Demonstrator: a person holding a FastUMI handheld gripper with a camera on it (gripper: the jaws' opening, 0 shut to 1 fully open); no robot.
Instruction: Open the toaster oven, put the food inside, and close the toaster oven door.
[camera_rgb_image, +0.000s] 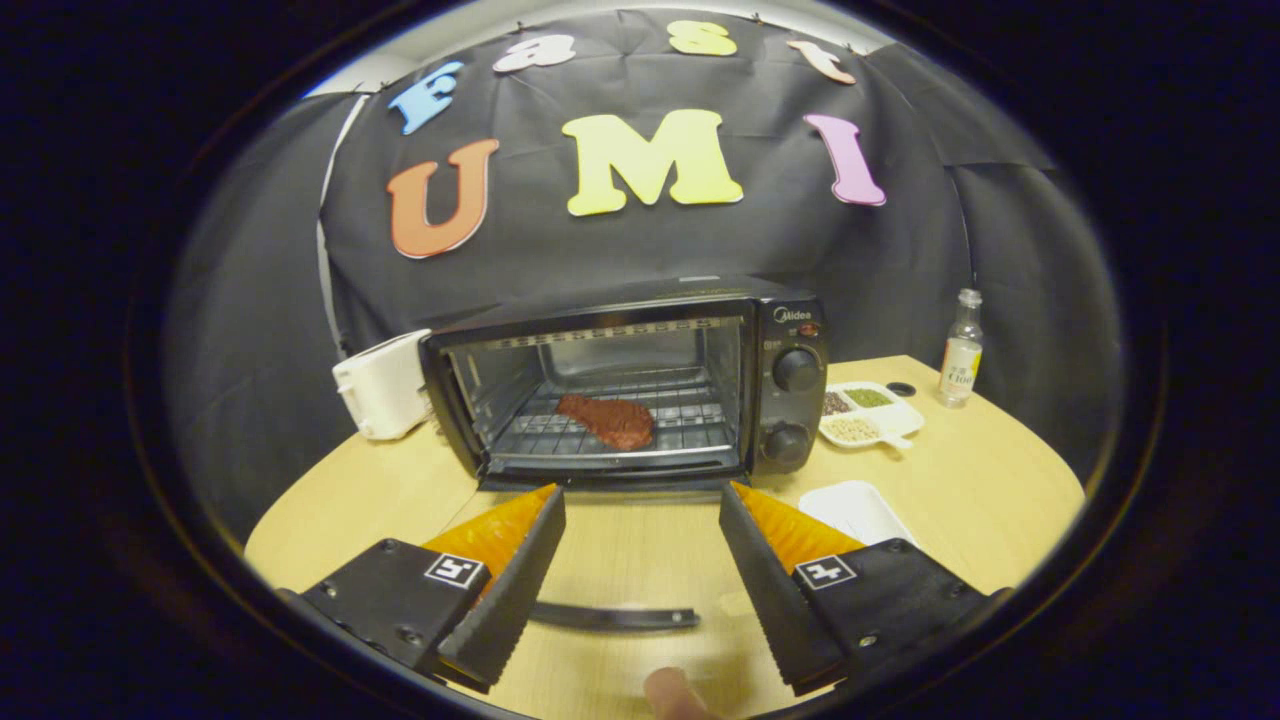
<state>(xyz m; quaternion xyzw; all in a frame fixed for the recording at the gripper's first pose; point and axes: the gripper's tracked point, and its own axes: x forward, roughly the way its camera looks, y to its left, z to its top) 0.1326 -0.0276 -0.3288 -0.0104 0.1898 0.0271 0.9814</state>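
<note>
A fingertip (672, 695) showed at the near edge of the wooden table (985, 480), just behind the gripper (640, 520), whose two black fingers stood wide apart and held nothing. Between the fingers lay the toaster oven's door (640, 545), dropped flat and fully open, its dark curved handle (612, 617) nearest the camera. Beside the right finger, a white tray (856, 510) sat partly hidden by it. Just beyond the fingertips stood the black toaster oven (795, 345), its cavity open. Inside, the food (606, 420), a reddish-brown piece shaped like a steak, rested on the wire rack (690, 425). Two round knobs (796, 370) ran down the oven's right-hand panel. To the oven's left, touching or nearly touching it, was a white toaster (383, 385). To its right sat a white divided dish (868, 414) of seeds or grains, and farther off a small clear bottle (961, 350) with a label.
</note>
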